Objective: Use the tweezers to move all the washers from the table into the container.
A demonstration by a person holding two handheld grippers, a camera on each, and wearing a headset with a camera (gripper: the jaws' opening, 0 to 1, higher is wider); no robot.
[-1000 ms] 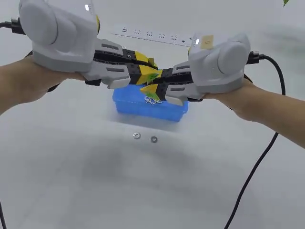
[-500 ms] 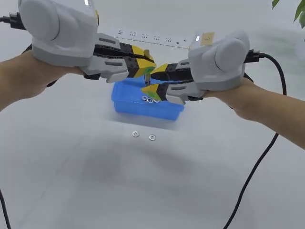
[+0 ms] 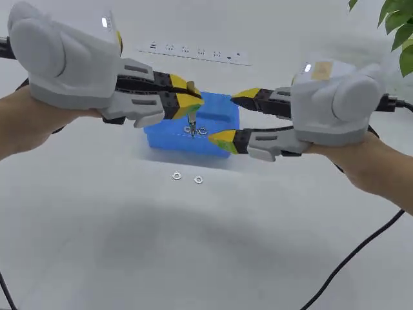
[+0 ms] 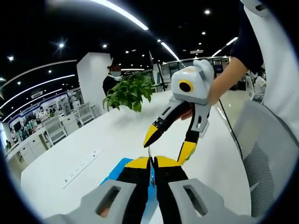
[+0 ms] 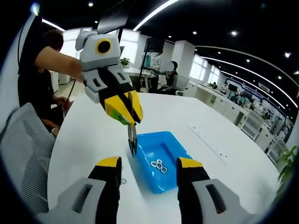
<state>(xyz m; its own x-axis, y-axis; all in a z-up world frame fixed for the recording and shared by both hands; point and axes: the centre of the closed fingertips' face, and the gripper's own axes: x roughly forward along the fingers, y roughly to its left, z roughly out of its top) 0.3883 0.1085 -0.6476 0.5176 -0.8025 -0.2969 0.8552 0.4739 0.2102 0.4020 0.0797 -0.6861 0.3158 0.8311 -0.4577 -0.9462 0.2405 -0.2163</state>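
Observation:
My left gripper (image 3: 191,103) is shut on slim metal tweezers (image 3: 191,126), which hang tip-down over the blue container (image 3: 219,110). The left gripper view has the same tweezers (image 4: 150,153) between its closed yellow jaws. My right gripper (image 3: 222,116) stands open just right of the tweezers, nothing between its jaws; the right gripper view (image 5: 149,168) looks past them at the container (image 5: 161,179). Several washers (image 3: 197,131) lie in the container. Two washers (image 3: 177,175) (image 3: 198,179) lie on the white table in front of it.
A white power strip (image 3: 193,51) lies behind the container. A plant (image 3: 397,26) stands at the far right. A black cable (image 3: 361,258) trails from the right gripper across the table. People and office desks show in the background of the gripper views.
The right gripper has opened and drawn back to the right, away from the left gripper. The tweezers stay in the left gripper, which has shifted slightly left.

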